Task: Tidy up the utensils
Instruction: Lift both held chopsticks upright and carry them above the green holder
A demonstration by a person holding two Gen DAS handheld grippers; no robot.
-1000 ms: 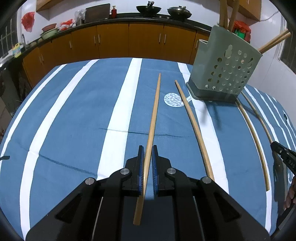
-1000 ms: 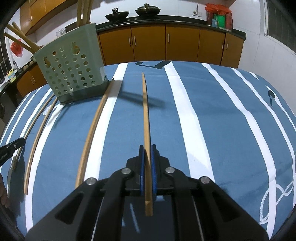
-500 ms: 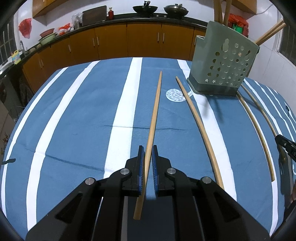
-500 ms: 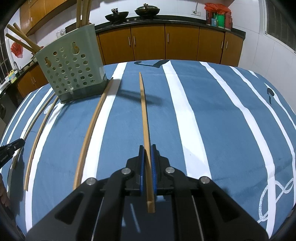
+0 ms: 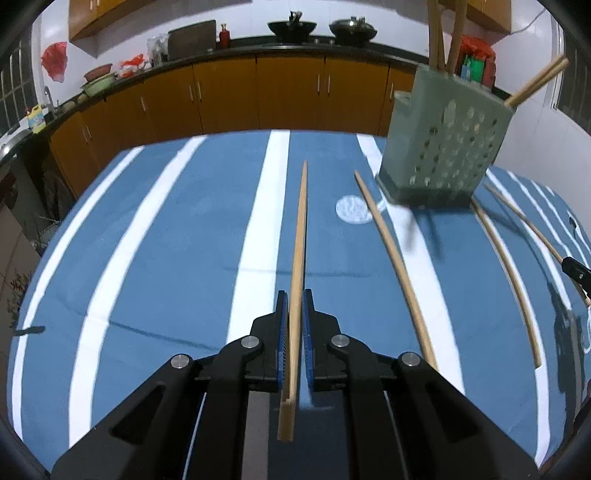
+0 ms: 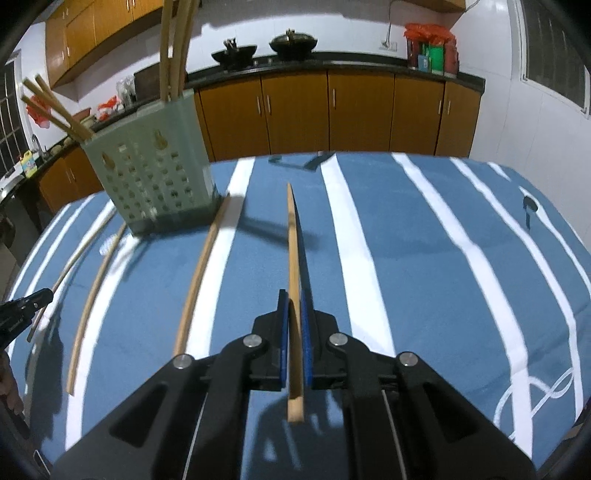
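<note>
My left gripper is shut on a long wooden chopstick that points forward above the blue striped cloth. My right gripper is shut on another wooden chopstick, held above the cloth. A green perforated utensil holder stands at the right in the left wrist view and at the left in the right wrist view, with several chopsticks upright in it. Loose chopsticks lie on the cloth: one just right of my left gripper, others beyond the holder.
The table has a blue cloth with white stripes. Wooden cabinets and a dark counter with woks run behind it. The right gripper's tip shows at the right edge of the left wrist view.
Both grippers have risen and tilted up with their chopsticks held. The holder now sits higher and farther in both views.
</note>
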